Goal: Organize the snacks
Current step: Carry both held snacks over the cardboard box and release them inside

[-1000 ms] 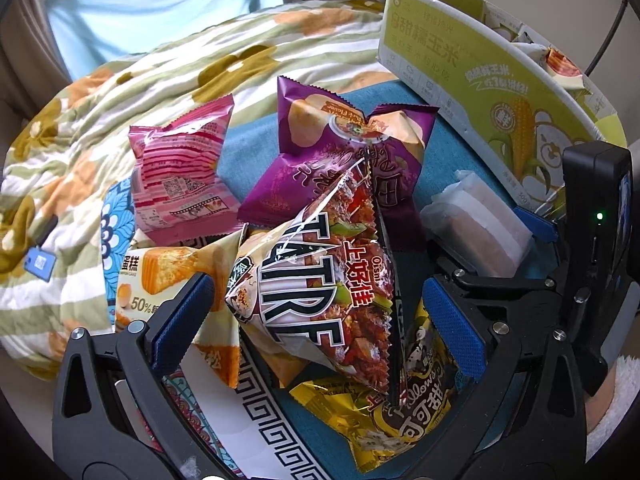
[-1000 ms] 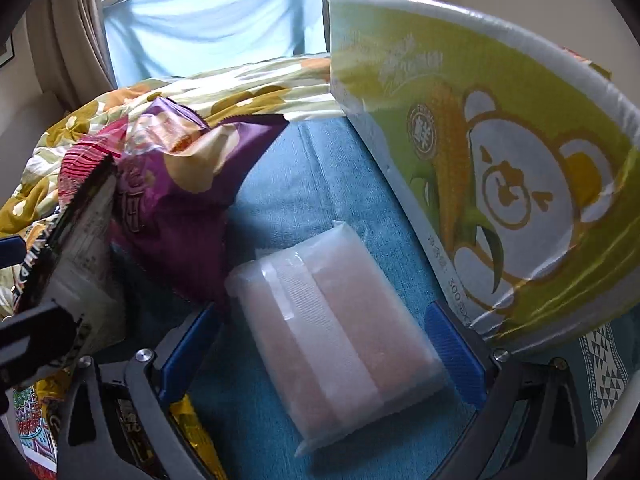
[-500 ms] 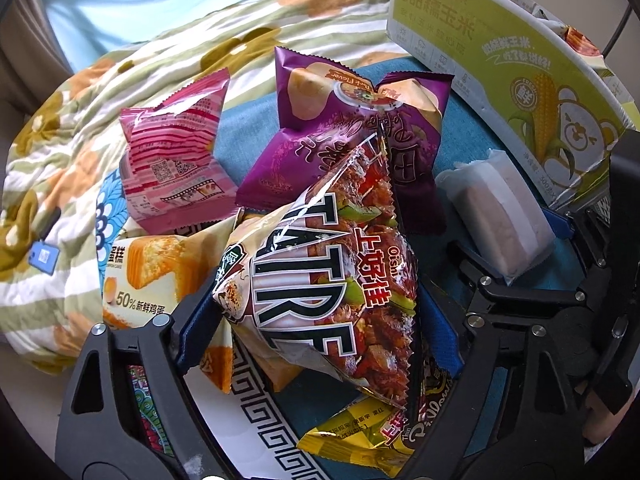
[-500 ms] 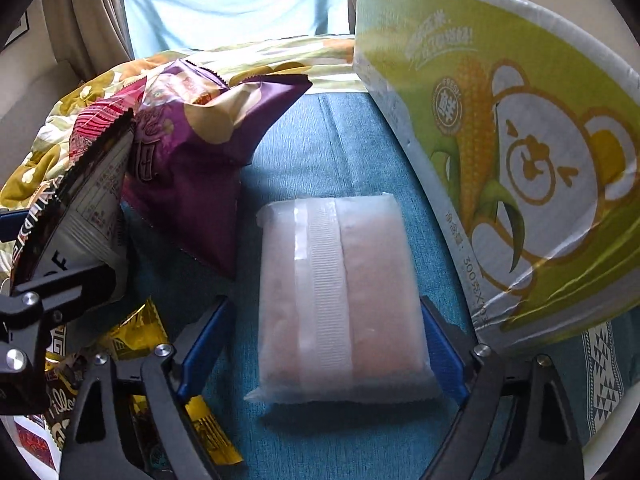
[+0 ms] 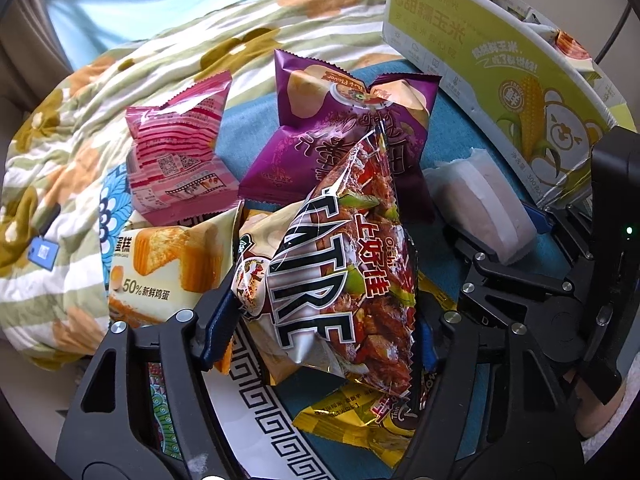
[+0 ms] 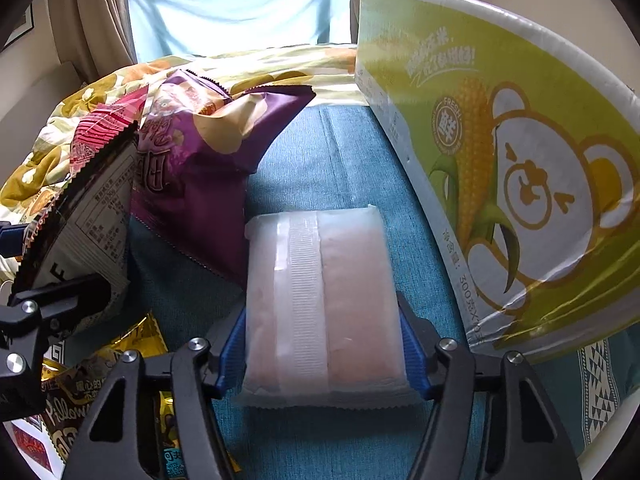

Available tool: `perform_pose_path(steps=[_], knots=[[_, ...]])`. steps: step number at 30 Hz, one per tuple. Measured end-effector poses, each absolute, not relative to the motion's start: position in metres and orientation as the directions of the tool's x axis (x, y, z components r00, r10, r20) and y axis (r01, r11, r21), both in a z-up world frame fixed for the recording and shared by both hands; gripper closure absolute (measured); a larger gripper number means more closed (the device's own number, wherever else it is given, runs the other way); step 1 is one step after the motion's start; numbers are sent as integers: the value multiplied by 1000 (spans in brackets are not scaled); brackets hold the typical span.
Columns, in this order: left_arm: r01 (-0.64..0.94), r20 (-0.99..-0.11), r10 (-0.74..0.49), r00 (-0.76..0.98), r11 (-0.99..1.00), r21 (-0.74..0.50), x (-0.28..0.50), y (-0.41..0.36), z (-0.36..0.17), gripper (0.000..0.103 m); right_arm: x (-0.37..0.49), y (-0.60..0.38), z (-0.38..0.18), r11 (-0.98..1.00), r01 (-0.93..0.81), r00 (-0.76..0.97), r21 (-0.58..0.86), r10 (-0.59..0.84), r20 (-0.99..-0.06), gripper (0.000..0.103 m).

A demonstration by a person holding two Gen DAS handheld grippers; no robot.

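My left gripper (image 5: 320, 332) is shut on a red and silver snack bag (image 5: 340, 264), its blue pads pressing both sides. My right gripper (image 6: 322, 356) is shut on a pale translucent packet (image 6: 324, 300) that lies on the teal cloth (image 6: 340, 160); the packet also shows in the left wrist view (image 5: 480, 208). A purple chip bag (image 5: 340, 120) lies behind the held bag, and shows in the right wrist view (image 6: 208, 152). A pink packet (image 5: 180, 152), a cake packet (image 5: 168, 264) and a yellow-brown bag (image 5: 360, 420) lie around.
A green corn-print cardboard box (image 6: 500, 160) stands at the right, close to the pale packet; it also shows in the left wrist view (image 5: 500, 56). A floral quilt (image 5: 100, 100) covers the bed to the left. A patterned white sheet (image 5: 260, 400) lies under the snacks.
Both grippers have closed: the left one onto the red and silver bag, the right one onto the pale packet, which turned to lie straight between the fingers.
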State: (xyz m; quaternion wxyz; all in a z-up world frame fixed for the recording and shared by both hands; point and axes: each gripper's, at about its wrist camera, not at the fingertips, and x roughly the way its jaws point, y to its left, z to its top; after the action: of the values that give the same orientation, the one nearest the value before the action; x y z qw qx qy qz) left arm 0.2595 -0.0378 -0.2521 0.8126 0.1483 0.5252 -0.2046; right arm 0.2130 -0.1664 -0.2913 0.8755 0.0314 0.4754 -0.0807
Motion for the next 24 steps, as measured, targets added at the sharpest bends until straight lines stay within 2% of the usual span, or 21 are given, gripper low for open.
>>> perform_pose_path(steps=[11,17,24], knots=[[467,-878,-243,413,884,-25,240,-29,-216,35,195,-167,-272,987,160,554,-5,-93,-827,44],[462,-830,-298,472,885,-54,225,-27,-168,35,173,-167,-232,991,135,603,-24,-101,-791,44],[460,-734,-396,552,879,-128,218,-28,-98,35,143,-164,-167,995,99,666,-34,-91,-740,44]])
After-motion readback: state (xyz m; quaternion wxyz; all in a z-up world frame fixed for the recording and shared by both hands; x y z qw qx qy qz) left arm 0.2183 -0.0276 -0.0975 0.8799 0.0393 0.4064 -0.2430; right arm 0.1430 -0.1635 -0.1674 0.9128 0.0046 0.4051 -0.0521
